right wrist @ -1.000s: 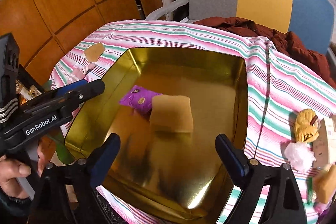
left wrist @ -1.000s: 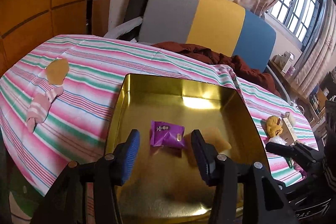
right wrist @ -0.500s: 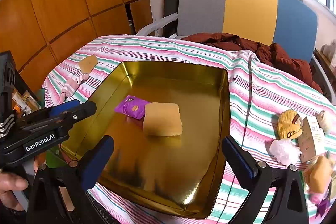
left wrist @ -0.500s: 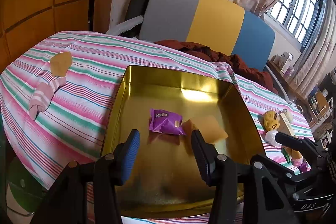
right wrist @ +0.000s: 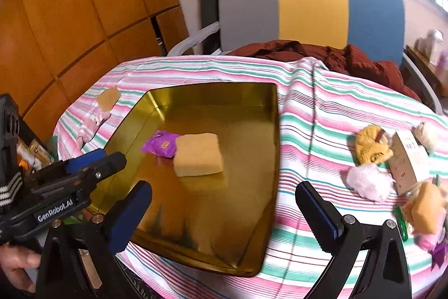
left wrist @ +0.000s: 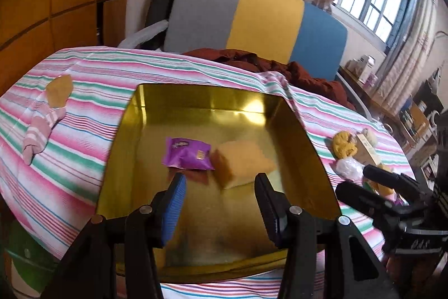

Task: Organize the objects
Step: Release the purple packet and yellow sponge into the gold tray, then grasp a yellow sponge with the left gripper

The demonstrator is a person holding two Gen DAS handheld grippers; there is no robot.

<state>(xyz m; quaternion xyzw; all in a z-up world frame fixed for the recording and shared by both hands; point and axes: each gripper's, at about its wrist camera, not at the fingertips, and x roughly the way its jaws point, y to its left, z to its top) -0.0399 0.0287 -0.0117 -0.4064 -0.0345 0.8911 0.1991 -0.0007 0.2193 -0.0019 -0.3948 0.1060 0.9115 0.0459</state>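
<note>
Gold tin tray near worktop's front edge: purple snack packet touching yellow sponge. Left claw: part open, empty. Right claw: jaws just opened wide, empty.

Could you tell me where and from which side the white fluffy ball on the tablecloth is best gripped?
Take the white fluffy ball across its middle from above. It is soft and rounded, so any width compresses. The card crowds its right, so the open right gripper probably sets its fingers front and back.
</note>
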